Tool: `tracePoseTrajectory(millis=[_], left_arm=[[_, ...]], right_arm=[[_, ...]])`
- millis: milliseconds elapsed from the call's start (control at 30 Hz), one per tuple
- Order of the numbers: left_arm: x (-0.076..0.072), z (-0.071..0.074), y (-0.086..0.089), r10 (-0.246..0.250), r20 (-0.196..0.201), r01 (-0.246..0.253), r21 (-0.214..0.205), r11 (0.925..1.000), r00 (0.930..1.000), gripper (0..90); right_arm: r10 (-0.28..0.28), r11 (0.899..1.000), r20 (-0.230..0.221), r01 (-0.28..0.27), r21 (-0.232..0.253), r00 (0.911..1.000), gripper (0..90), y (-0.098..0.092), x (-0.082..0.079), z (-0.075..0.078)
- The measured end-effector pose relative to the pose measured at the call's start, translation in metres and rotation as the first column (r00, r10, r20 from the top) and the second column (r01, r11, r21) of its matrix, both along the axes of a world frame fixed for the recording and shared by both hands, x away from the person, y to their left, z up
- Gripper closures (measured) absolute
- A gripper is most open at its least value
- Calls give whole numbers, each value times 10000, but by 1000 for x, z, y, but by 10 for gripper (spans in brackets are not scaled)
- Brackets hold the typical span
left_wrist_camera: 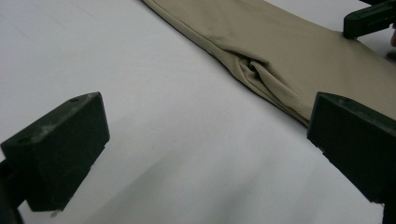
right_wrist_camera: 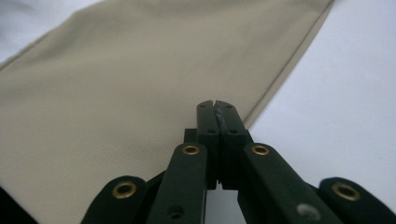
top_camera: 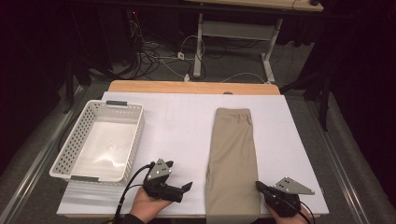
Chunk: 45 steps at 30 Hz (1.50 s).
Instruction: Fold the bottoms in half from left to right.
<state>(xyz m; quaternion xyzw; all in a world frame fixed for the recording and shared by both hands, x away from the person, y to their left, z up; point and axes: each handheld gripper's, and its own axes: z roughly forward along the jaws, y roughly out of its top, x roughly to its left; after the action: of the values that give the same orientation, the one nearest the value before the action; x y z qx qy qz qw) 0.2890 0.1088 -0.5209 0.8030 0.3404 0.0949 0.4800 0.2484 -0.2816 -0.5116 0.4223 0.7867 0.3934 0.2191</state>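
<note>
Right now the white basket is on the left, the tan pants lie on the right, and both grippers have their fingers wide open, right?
Not quite. Only the left gripper is open. The right gripper is shut at the edge of the tan pants, as the right gripper view shows. The white basket is on the left.

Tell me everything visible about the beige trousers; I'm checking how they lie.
The beige trousers are fine-knit fabric, folded lengthwise into one long strip, flat on the white table, waistband at the far end. A small crease puckers the left edge near the hem. The right gripper, jaws together, meets the right edge; whether fabric is pinched is unclear.
</note>
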Motion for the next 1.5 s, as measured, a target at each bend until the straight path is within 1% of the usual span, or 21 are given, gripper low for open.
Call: tracePoseTrajectory(millis=[100,267,300,367,400,500,533,600,667,700,733,767,833,933,1067,1233,1333,1400,1433,1467,1500], left_arm=[[0,0,0,-4,-24,4,13,10000,10000,0],[1,0,-1,117,-87,-116,115,9999,9999,7],[1,0,-2,124,-77,-122,190,9997,9999,26],[0,2,-8,143,-25,-141,619,9980,9999,143],[1,3,-13,-60,-202,73,662,9978,9998,181],[6,7,-36,-543,-655,569,392,9976,9964,292],[8,8,-45,-651,-755,679,350,9971,9950,304],[15,8,-61,-664,-860,721,648,9953,9941,340],[24,5,-72,-574,-1070,668,870,9940,9926,382],[29,2,-76,-454,-1245,586,1045,9928,9912,388],[34,1,-79,-364,-1640,563,1183,9914,9858,390],[36,1,-80,-339,-1681,534,1124,9922,9852,392],[37,2,-80,-447,-1596,603,943,9937,9862,440],[39,1,-83,-421,-1830,621,1051,9925,9822,484],[42,-1,-81,-413,-2002,598,873,9944,9789,568],[40,-1,-83,-545,-1884,760,1089,9911,9806,703],[38,-1,-85,-595,-1736,825,1284,9883,9830,771],[36,-1,-86,-591,-1635,822,1382,9870,9848,802],[36,-1,-86,-602,-1627,832,1386,9868,9848,813],[36,-1,-86,-604,-1630,835,1387,9868,9848,819],[36,-1,-86,-616,-1634,847,1387,9867,9846,826]], right_arm=[[-103,9999,-1,103,-45,9999,900,-4,-2,0],[-194,9998,-361,195,7,9992,900,-10,0,-7],[-178,9998,-354,179,22,9992,865,-10,1,-7],[-141,9994,-316,151,298,9994,770,-11,1,-5],[-132,9989,-269,144,450,9996,733,-10,2,-3],[-42,9969,-102,50,786,9999,658,-7,9,1],[-32,9964,-74,38,842,10000,651,-5,15,2],[22,9946,-29,-19,1042,10000,643,4,33,5],[128,9958,34,-131,909,9999,620,15,52,7],[146,9961,60,-150,865,9999,607,22,65,8],[197,9961,20,-198,863,9998,593,29,79,9],[237,9966,18,-238,793,9997,581,40,98,10],[317,9977,85,-322,594,9995,569,55,123,10],[240,9990,-174,-233,387,9996,554,81,167,5],[0,10000,-466,3,43,9989,539,104,205,2],[-471,9989,-420,474,65,9980,488,120,239,11],[-687,9975,-687,696,107,9953,415,126,254,11],[-979,9950,-1002,993,91,9901,416,130,261,7],[-1036,9946,-1055,1030,-115,9890,423,132,263,4],[-1143,9926,-1124,1086,-552,9871,454,134,264,0],[-1221,9890,-836,1142,-935,9890,520,136,263,-3]])
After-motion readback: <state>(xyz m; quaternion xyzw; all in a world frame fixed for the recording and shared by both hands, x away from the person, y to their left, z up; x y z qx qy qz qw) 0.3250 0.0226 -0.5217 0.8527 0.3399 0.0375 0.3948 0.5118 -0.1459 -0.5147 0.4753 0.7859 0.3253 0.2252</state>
